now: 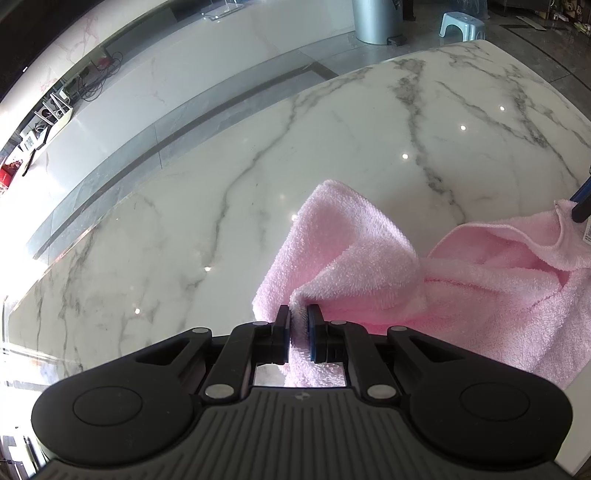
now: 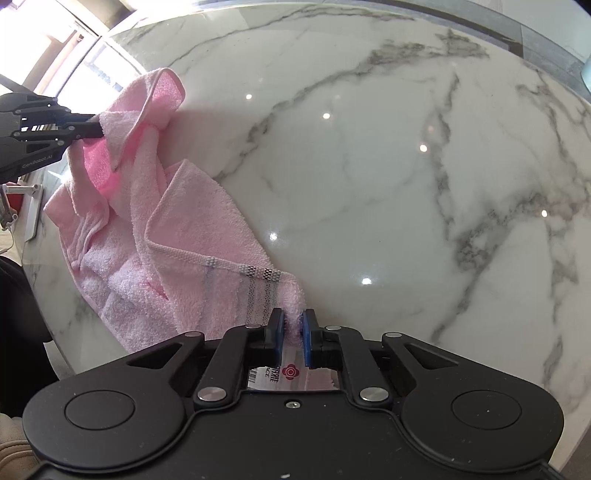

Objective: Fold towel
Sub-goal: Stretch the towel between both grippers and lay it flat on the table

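Broadly, a white marble table (image 1: 258,177) is spread under a crumpled pink towel (image 2: 155,258), which lies near its edge and is lifted at two corners, presumably so it can be stretched flat before folding. One corner is pinched in the left gripper (image 1: 298,325), the striped-hem corner in the right gripper (image 2: 293,328); both are closed on cloth. Only the right wrist view shows the woven band (image 2: 258,275) and a printed label (image 2: 284,373); only the left shows a bin (image 1: 376,18) and stool (image 1: 463,24) beyond.
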Motion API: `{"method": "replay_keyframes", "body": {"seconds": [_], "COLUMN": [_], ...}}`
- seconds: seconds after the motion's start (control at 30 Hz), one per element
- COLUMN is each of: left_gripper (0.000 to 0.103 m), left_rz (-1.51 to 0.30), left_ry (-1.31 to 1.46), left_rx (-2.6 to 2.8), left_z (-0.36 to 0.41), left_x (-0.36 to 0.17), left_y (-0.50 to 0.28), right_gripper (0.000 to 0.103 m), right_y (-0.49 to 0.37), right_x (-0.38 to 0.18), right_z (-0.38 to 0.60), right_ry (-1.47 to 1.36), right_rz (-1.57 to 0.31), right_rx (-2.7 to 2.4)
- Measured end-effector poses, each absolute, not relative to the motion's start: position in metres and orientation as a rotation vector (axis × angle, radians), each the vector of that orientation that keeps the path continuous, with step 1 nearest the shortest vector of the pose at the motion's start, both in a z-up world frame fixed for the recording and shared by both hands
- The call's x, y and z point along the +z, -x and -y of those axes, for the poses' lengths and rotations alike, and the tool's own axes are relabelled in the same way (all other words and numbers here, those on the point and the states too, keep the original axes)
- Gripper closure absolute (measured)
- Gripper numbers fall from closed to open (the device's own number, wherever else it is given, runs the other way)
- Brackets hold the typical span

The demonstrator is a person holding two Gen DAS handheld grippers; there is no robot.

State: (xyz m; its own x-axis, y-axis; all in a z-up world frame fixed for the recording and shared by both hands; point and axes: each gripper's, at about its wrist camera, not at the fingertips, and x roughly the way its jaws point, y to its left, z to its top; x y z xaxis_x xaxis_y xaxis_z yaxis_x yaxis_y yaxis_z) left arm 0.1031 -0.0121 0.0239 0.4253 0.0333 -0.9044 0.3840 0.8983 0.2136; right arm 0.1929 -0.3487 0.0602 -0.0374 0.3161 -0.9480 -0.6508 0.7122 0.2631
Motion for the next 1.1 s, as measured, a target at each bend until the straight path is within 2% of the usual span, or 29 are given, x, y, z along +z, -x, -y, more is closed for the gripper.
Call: {"method": "replay_keyframes", "body": {"seconds": [0.17,0.47,0.9,1.0,1.03,1.1], "left_gripper": [0.095,0.095,0.095,0.095,0.095,0.095], "left_rz": [-1.114,-1.153,-1.247,-1.263,-1.259,-1.244], "left_ry": [-0.435,-0.444,-0.421,-0.376,-0.375,-0.366], "left_rx": [-0.156,-0.003,0.15,0.15,0.146,0.133], "left_z": [-0.01,-0.066,-0.137,-0.144,-0.144,-0.142], "left_x": [0.03,0.032,0.008,0.005,0.005,0.008], "left_y": [-0.109,-0.131,-0.18,-0.183,-0.182,-0.176], "right_gripper": [0.096,0.099,0.099,0.096,0.09,0.09], "right_y": [-0.211,-0.263,-0.342,-0.349,-0.349,-0.343], "right_x": [0.091,0.106,0.078,0.073,0.072,0.073], "right_z": [0.363,0.385,0.404,0.406,0.406,0.406], "right_ry": [0.352,0.442,0.441,0.394,0.389,0.403], "right_rz": [-1.33,-1.241,-1.2,-1.202,-1.196,-1.189], "right_rx": [0.696,0.424,0.163,0.163,0.151,0.146]}}
